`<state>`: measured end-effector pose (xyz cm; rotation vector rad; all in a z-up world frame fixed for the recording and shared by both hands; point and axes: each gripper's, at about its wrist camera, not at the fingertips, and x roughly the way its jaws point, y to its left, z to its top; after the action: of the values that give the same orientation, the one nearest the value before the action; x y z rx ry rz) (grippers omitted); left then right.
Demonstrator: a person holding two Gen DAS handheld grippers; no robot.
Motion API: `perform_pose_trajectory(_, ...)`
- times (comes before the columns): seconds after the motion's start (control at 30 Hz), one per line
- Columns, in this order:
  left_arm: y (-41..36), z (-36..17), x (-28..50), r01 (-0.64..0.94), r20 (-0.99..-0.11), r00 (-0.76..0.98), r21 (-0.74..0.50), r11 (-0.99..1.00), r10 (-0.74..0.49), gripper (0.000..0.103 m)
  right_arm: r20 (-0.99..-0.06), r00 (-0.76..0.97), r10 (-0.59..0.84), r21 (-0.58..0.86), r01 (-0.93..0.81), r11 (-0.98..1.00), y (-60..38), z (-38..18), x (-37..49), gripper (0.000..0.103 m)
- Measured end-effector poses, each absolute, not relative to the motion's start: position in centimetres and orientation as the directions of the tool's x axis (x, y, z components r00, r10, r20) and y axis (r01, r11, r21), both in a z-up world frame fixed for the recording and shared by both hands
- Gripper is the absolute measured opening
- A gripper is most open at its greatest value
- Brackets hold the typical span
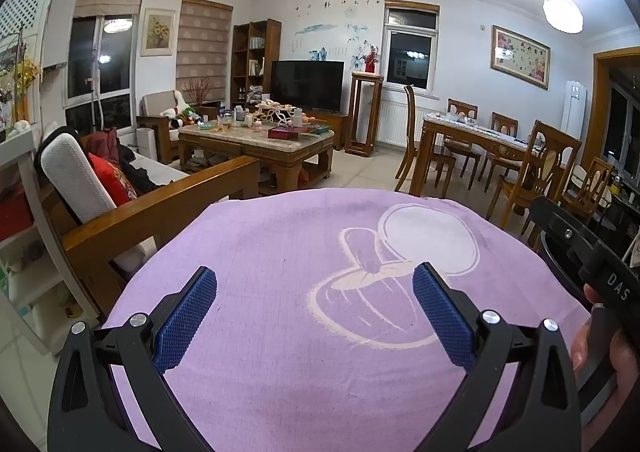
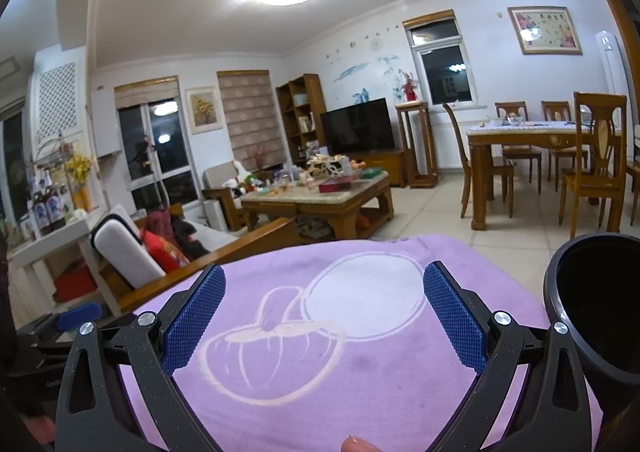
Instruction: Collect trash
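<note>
My left gripper (image 1: 315,292) is open and empty, held over a purple cloth (image 1: 280,332) with a pale cartoon print. My right gripper (image 2: 325,292) is also open and empty over the same cloth (image 2: 380,372). A black round bin (image 2: 596,292) stands at the cloth's right edge, close to the right gripper's right finger; its rim also shows in the left wrist view (image 1: 560,252), behind the other gripper's black body (image 1: 592,252). I see no loose trash on the cloth.
A wooden sofa (image 1: 160,203) with cushions stands to the left. A cluttered coffee table (image 1: 256,135) and TV (image 1: 307,85) lie ahead. A dining table (image 2: 540,135) with chairs stands at the right on a tiled floor.
</note>
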<state>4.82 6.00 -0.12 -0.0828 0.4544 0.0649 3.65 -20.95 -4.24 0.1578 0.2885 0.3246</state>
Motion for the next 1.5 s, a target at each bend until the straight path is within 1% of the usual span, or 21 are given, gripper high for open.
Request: perform_pose_trajectory(1.5,6.34,0.16,4.88,-0.082,-0.443,0.895,-0.066,0.994,0.045,0.098,-0.253,0.907,0.337,0.202,-0.291,0.935,-20.46,-4.16,3.55,0.098)
